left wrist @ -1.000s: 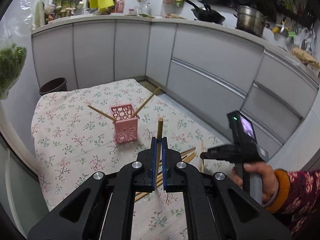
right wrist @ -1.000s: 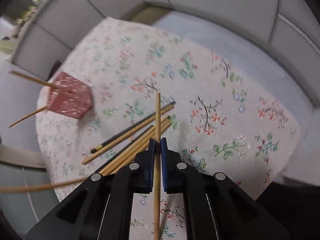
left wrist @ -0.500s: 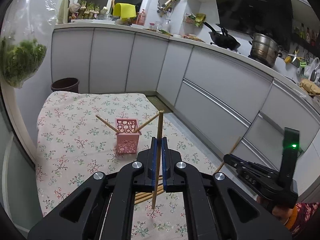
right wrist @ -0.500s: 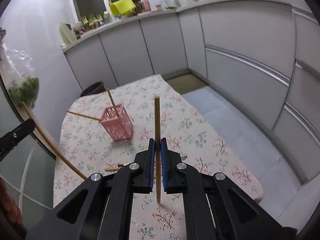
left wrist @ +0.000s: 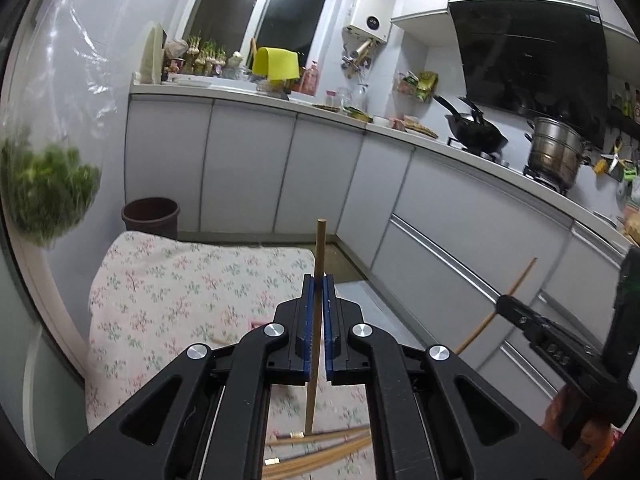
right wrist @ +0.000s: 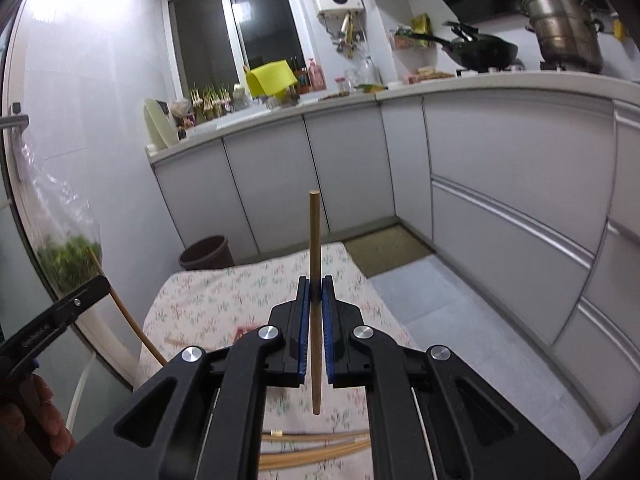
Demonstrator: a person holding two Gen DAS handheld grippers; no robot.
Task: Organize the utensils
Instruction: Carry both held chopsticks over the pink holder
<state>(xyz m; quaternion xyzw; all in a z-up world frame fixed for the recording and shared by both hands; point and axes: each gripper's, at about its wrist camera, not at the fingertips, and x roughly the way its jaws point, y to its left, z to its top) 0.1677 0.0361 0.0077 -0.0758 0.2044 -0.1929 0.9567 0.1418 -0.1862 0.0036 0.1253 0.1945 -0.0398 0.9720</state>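
Both tools [left wrist: 316,280] [right wrist: 315,283] higher, chopsticks [left wrist: 319,248] [right wrist: 314,240] clamped

Two wooden chopsticks [left wrist: 318,280] [right wrist: 314,280] upright, one per tongs (clamped mid-length); others [right wrist: 316,450] flat on tablecloth.

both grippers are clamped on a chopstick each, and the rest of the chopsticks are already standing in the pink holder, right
Not quite. The left gripper and right gripper each clamp a chopstick, but the spare chopsticks lie flat on the flowered tablecloth, as both wrist views show.

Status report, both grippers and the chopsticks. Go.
Left gripper shut on a chopstick. Right gripper shut on another chopstick. More chopsticks loose on the table. Nothing blocking.
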